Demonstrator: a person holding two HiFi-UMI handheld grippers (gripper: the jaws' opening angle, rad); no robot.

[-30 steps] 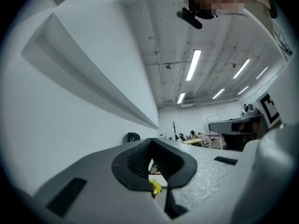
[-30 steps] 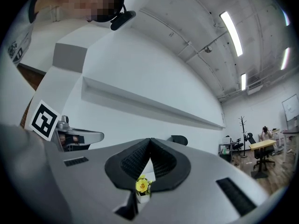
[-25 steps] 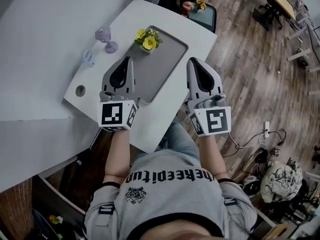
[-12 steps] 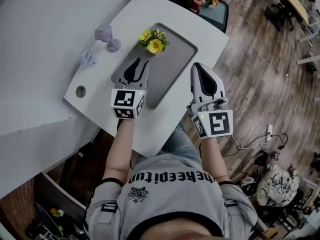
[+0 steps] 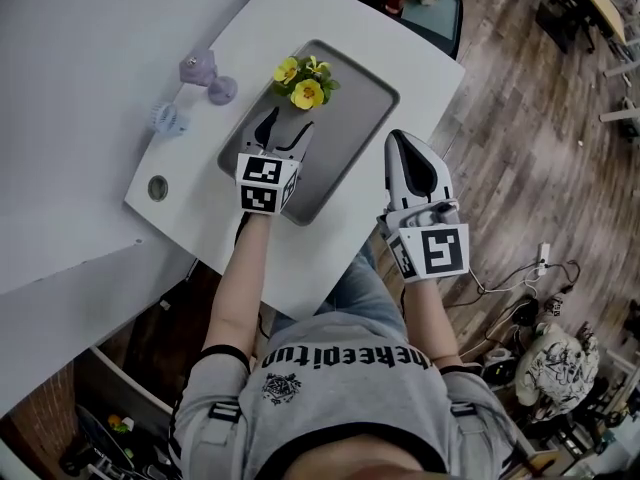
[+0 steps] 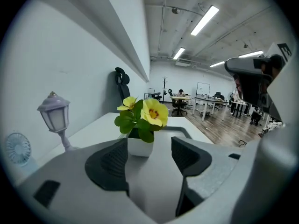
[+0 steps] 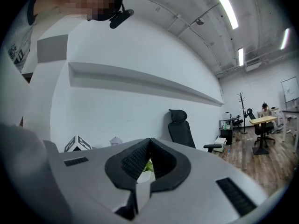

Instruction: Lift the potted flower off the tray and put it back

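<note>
The potted flower (image 5: 303, 86), yellow blooms in a small white pot, stands at the far end of the grey tray (image 5: 352, 118). My left gripper (image 5: 280, 130) is low over the tray, just short of the pot. Its jaws have just been opening and stand open, with nothing between them. In the left gripper view the white pot (image 6: 140, 146) sits just beyond the gap of the left gripper (image 6: 150, 155). My right gripper (image 5: 402, 140) is shut and empty beside the tray's right rim. In its own view the right gripper (image 7: 149, 146) has its tips touching.
A purple lantern (image 5: 205, 71) and a small pale fan (image 5: 165, 118) stand on the white table left of the tray. A round hole (image 5: 157, 187) is near the table's left edge. A white wall runs along the left. Wooden floor lies to the right.
My left gripper has moved forward and down onto the tray toward the flower, and its jaws have opened. The right gripper has sunk a little.
</note>
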